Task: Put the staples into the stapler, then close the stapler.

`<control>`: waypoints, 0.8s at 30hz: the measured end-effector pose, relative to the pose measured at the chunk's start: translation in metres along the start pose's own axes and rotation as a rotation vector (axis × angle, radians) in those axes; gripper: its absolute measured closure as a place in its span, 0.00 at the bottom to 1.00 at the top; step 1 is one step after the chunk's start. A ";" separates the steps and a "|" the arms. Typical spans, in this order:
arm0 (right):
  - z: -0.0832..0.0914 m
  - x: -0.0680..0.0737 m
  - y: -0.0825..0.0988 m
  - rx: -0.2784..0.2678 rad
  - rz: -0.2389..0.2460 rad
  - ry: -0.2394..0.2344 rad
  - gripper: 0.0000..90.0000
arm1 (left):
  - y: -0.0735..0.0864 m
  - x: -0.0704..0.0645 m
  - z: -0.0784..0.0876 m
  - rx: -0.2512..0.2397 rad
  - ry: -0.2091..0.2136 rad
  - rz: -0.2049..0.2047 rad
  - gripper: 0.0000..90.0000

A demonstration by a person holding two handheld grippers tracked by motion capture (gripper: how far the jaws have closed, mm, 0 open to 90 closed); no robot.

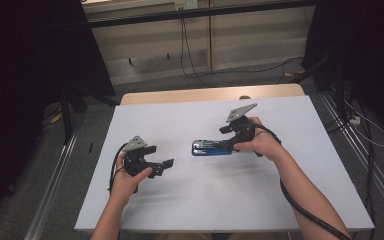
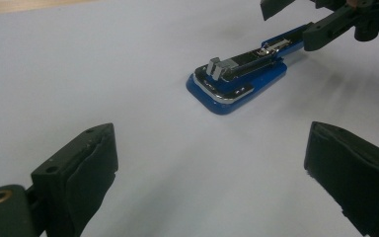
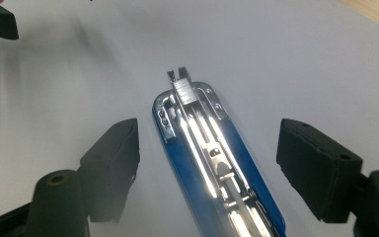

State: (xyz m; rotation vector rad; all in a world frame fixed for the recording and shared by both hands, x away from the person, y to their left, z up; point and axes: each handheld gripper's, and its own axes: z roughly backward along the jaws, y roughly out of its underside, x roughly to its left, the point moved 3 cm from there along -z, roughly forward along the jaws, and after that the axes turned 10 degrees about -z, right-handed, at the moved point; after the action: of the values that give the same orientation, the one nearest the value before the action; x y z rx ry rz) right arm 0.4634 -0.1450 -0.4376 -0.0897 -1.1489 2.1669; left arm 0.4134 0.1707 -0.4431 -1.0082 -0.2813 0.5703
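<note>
Thing: a blue stapler (image 1: 211, 148) is seen lying flat on the white tabletop (image 1: 190, 200), near the middle and a little toward the right edge. Its top looks opened up, so the shiny metal track (image 3: 202, 143) can be seen.

Long way: the stapler is laid nearly sideways, from the left edge toward the right edge. Its front tip is pointed at the left edge.

Right gripper (image 1: 230, 145): it is held over the back end of the stapler. Its jaws are spread apart, one on each side of the blue body (image 3: 246, 163). Nothing is squeezed yet, and no touch can be seen.

Left gripper (image 1: 164, 166): it is held low near the left part of the tabletop, well apart from the stapler. Its jaws are spread wide too, and nothing is held.

Which is nearer: the right gripper is much nearer. The stapler's front tip (image 2: 217, 69) is faced toward the left gripper.

Next move, as a guess: the right jaws would be shut across the narrow sides, not along the long way.
</note>
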 end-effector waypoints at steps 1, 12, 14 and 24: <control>0.003 -0.001 0.001 -0.008 -0.002 0.027 0.23 | 0.000 0.000 0.000 0.002 0.000 -0.001 0.07; 0.023 -0.001 0.017 -0.013 -0.032 0.111 0.19 | 0.000 -0.001 0.000 0.002 -0.005 -0.003 0.07; 0.026 0.000 0.020 -0.012 -0.040 0.125 0.19 | -0.001 0.000 0.000 0.000 -0.005 -0.004 0.07; 0.043 0.004 0.037 -0.052 -0.066 0.156 0.19 | -0.001 -0.003 -0.001 0.007 -0.005 -0.009 0.07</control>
State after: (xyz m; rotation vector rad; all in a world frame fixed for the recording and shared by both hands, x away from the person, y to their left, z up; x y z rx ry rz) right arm 0.4258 -0.1871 -0.4387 -0.2360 -1.1039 2.0346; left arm 0.4121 0.1680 -0.4431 -0.9986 -0.2878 0.5651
